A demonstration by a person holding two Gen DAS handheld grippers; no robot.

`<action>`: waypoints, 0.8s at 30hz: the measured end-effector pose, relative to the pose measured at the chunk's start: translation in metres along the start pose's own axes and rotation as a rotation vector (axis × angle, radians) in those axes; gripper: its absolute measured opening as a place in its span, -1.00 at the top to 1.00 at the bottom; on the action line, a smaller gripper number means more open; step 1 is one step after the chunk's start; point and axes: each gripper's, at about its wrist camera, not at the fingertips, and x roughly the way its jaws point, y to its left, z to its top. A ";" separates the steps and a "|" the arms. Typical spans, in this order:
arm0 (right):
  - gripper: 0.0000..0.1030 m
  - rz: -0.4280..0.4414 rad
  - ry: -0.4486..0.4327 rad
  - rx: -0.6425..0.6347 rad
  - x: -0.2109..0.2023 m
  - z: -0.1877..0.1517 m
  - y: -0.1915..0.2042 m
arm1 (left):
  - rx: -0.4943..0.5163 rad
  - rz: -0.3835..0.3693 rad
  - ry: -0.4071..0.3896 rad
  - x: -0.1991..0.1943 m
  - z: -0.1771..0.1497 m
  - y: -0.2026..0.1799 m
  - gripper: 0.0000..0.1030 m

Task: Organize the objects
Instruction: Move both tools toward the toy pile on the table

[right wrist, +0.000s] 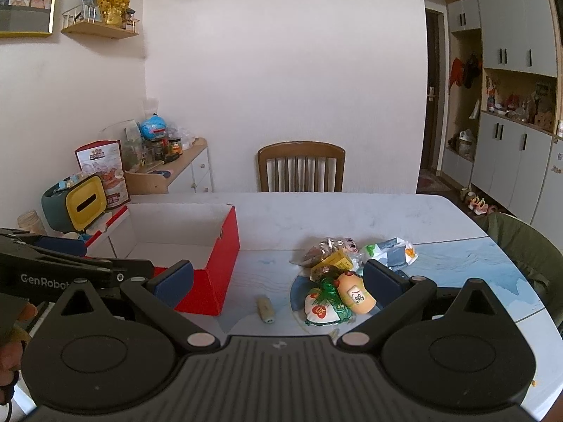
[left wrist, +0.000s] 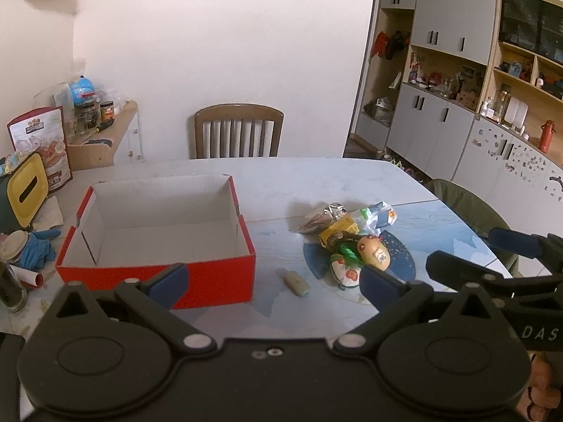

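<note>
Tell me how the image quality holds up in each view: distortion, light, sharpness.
Left wrist view: strong fisheye bending, cabinets lean, corners black; soft even light, box sharp, the left tool close and large. Right wrist view: same bending, door edge bows; the pile is clear, its shadows faint, small print unreadable; the right tool fills the bottom.

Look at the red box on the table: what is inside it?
Nothing shows inside the red box: only its bare white floor and walls. The strip of floor just behind the near red wall is hidden in both views, so something small and flat there cannot be ruled out.
</note>
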 end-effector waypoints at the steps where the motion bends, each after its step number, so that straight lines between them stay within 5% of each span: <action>1: -1.00 -0.002 -0.001 0.000 0.000 0.000 0.000 | 0.001 -0.001 -0.001 0.000 0.000 0.000 -0.99; 24: -1.00 0.000 -0.009 0.001 0.007 0.007 -0.023 | 0.006 -0.008 0.009 0.020 0.013 -0.020 -0.99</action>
